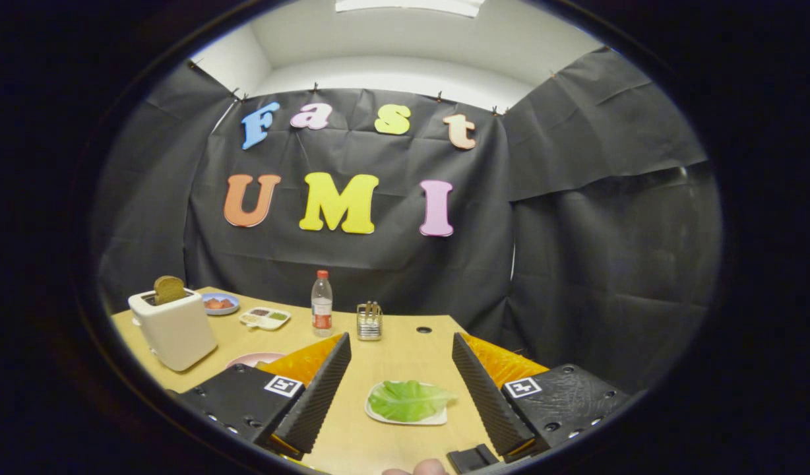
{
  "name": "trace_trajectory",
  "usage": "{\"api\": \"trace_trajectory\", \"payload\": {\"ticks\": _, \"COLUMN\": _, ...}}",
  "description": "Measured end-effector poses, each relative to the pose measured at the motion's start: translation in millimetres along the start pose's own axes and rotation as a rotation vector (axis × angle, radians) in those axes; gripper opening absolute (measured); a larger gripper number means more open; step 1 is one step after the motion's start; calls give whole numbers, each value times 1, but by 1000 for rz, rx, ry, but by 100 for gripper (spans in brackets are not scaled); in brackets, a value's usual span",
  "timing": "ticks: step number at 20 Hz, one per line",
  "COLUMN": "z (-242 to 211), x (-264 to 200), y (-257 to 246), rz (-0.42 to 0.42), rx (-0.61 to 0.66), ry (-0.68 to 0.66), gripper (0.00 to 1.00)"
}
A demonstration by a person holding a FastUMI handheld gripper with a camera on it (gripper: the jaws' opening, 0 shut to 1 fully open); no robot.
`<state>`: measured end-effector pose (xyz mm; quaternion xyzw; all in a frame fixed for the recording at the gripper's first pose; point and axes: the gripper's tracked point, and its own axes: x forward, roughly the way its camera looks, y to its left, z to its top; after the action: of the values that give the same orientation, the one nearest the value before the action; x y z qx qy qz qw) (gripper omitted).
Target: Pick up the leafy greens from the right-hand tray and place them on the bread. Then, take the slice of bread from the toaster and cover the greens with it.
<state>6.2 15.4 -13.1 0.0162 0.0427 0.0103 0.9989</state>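
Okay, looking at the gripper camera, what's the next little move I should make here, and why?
Probably ease the gripper forward and down toward the leafy greens. Its fingers are spread wide and hold nothing, and the greens lie untouched on the white tray between them. The toaster holds its slice of bread, so the greens come first.

No readable text stood on any object. The bottle (322, 301) on the counter (405, 356) carried a red label, too small to read. Each finger of the open tool (402, 386) bore a square black-and-white marker (283, 386), without letters.
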Motion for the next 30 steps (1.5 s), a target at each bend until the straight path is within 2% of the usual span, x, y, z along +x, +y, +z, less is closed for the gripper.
{"api": "trace_trajectory", "payload": {"ticks": 6, "z": -29, "x": 25, "y": -19, "rz": -10, "rx": 151, "ry": 146, "gripper": 95}}
{"api": "trace_trajectory", "payload": {"ticks": 10, "z": -51, "x": 47, "y": -30, "rz": -1, "rx": 343, "ry": 251, "gripper": 95}}
{"api": "trace_trajectory", "payload": {"ticks": 14, "z": -94, "x": 74, "y": -50, "rz": -58, "rx": 470, "ry": 376, "gripper": 96}}
{"api": "trace_trajectory", "payload": {"ticks": 20, "z": -150, "x": 109, "y": -70, "rz": -107, "rx": 746, "ry": 514, "gripper": 96}}
{"api": "trace_trajectory", "payload": {"ticks": 24, "z": -177, "x": 132, "y": -85, "rz": -156, "rx": 882, "ry": 554, "gripper": 96}}
{"api": "trace_trajectory", "payload": {"ticks": 28, "z": -190, "x": 144, "y": -89, "rz": -169, "rx": 985, "ry": 581, "gripper": 93}}
{"api": "trace_trajectory", "payload": {"ticks": 29, "z": -192, "x": 152, "y": -91, "rz": -165, "rx": 1008, "ry": 574, "gripper": 79}}
{"api": "trace_trajectory", "payload": {"ticks": 30, "z": -190, "x": 153, "y": -92, "rz": -163, "rx": 1021, "ry": 574, "gripper": 75}}
